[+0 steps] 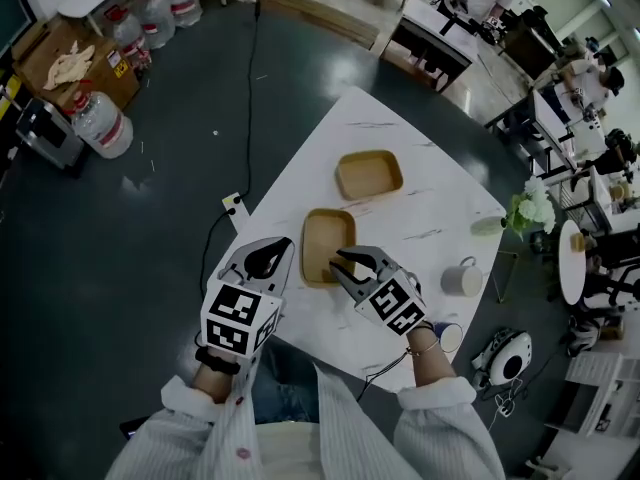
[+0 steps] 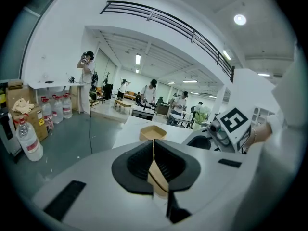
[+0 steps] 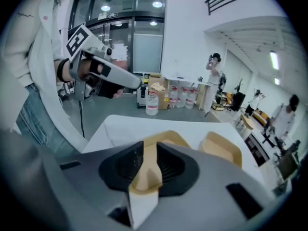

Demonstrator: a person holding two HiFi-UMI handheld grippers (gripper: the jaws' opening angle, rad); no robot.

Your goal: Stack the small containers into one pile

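Two shallow tan containers lie on the white table (image 1: 400, 128). The far container (image 1: 368, 174) (image 2: 153, 132) (image 3: 221, 148) sits apart, beyond the near one. My two grippers flank the near container (image 1: 325, 236) (image 3: 166, 137). At its left rim, the left gripper (image 1: 287, 243) (image 2: 153, 146) is shut, with a thin tan strip of rim between its jaws. The right gripper (image 1: 340, 258) (image 3: 147, 150) is shut on the near right rim, tan filling its gap. Whether this container is off the table cannot be told.
A white mug (image 1: 462, 278) stands right of my right gripper, near the table's right edge. White flowers (image 1: 530, 208) stand beyond that edge. Water jugs (image 1: 100, 123) and boxes are on the dark floor at left. A cable (image 1: 215, 230) runs by the table's left corner.
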